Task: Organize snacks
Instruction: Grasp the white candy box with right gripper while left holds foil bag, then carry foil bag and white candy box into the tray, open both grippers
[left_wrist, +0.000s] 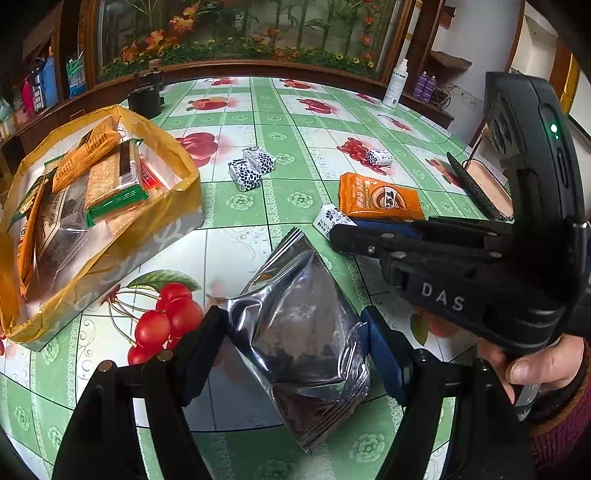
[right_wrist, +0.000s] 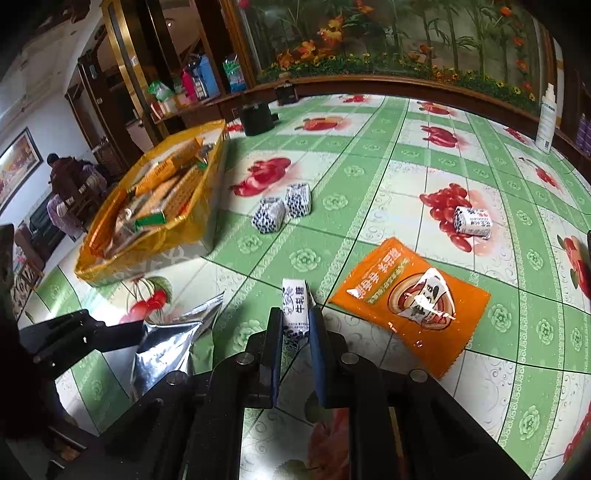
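Observation:
My left gripper (left_wrist: 295, 328) is shut on a silver foil snack packet (left_wrist: 299, 332), held just above the table; the packet also shows in the right wrist view (right_wrist: 166, 347). My right gripper (right_wrist: 295, 325) is shut on a small white-and-blue candy (right_wrist: 294, 312), also seen in the left wrist view (left_wrist: 332, 219). A box lined with a yellow bag (left_wrist: 184, 177) holds several snack packs at the left (right_wrist: 207, 225). An orange packet (left_wrist: 380, 199) (right_wrist: 410, 299), two patterned candies (left_wrist: 251, 166) (right_wrist: 284, 208) and one more candy (left_wrist: 378, 157) (right_wrist: 472, 221) lie on the table.
The table has a green and white fruit-print cloth (left_wrist: 280, 110). A black pot (left_wrist: 144, 99) stands at the far edge and a white spray bottle (left_wrist: 396, 84) at the far right. A wooden cabinet with a floral panel (left_wrist: 243, 33) backs the table.

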